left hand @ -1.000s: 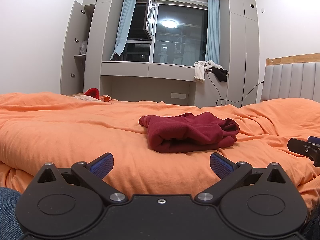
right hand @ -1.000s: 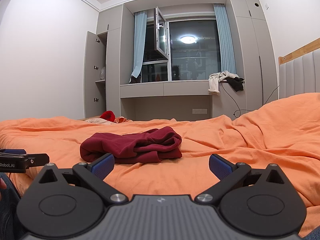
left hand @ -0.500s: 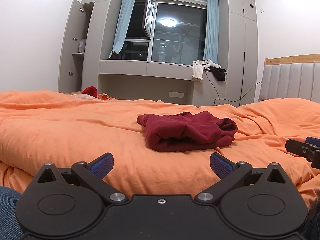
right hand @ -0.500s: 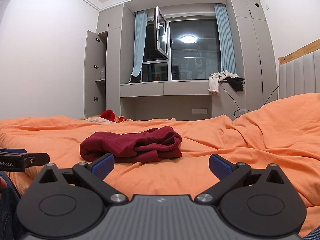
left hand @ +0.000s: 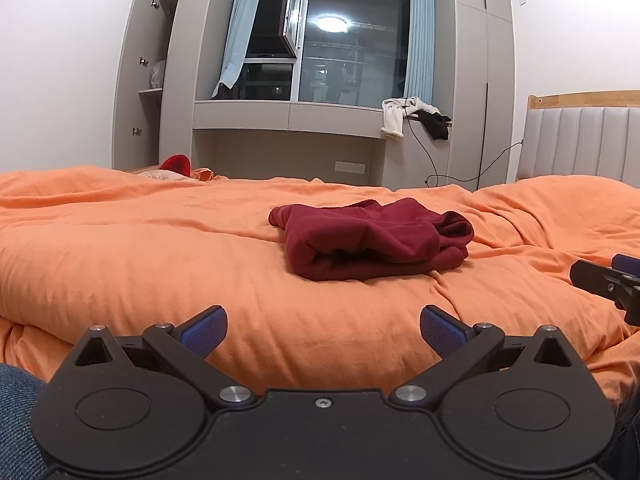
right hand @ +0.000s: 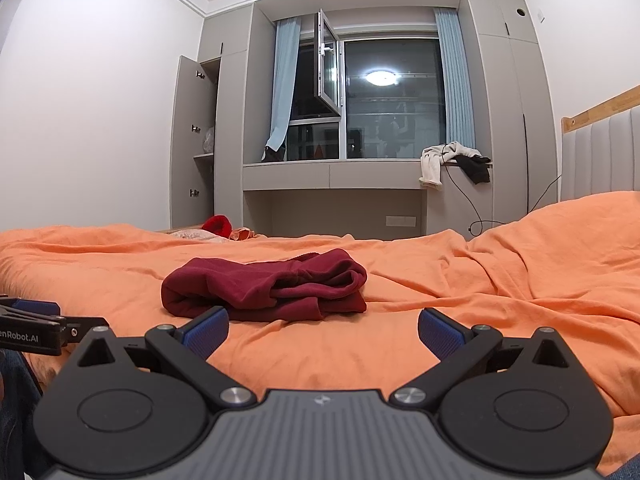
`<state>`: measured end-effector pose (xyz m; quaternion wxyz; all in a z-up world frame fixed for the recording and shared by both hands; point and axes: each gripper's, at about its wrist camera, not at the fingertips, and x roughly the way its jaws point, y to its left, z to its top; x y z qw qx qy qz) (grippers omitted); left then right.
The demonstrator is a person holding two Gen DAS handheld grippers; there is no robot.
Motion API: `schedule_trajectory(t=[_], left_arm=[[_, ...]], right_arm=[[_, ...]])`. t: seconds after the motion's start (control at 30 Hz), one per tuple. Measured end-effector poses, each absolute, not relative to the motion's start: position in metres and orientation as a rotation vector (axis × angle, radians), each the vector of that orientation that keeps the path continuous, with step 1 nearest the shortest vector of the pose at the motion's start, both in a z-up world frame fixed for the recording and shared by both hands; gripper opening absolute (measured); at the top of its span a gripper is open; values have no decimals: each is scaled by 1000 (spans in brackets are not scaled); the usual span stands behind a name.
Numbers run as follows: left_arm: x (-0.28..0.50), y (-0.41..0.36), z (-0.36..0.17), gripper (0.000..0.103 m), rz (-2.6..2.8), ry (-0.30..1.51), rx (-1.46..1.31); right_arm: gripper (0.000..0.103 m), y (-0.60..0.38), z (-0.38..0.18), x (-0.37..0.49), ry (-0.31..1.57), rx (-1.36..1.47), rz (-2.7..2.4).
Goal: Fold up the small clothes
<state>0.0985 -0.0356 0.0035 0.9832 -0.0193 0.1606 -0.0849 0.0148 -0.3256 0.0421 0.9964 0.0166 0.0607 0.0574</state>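
A dark red garment (left hand: 372,238) lies bunched and roughly folded on the orange bedspread (left hand: 140,248), a little ahead of both grippers. My left gripper (left hand: 323,326) is open and empty, low over the near edge of the bed, short of the garment. In the right wrist view the same garment (right hand: 266,288) lies ahead and slightly left. My right gripper (right hand: 322,326) is open and empty too, just short of the cloth. Each gripper shows at the edge of the other's view: the right gripper (left hand: 608,280) and the left gripper (right hand: 36,328).
A padded headboard (left hand: 580,144) rises at the right. Beyond the bed are a grey wardrobe (left hand: 140,80) with an open door, a window sill with clothes (left hand: 416,116) draped over it, and small red and pink items (left hand: 176,166) at the far edge. Denim-clad legs (left hand: 16,412) are at lower left.
The left gripper's view has drifted slightly, so the garment sits a little lower and further left in it. The right gripper has barely moved. Both grippers stay open.
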Motion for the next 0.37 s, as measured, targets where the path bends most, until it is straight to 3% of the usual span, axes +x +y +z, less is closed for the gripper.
schedule_trajectory(t=[0.37], left_arm=[[100,-37,3,102,-161,334,-37]], right_arm=[[103,-324,43,15,122,30,115]])
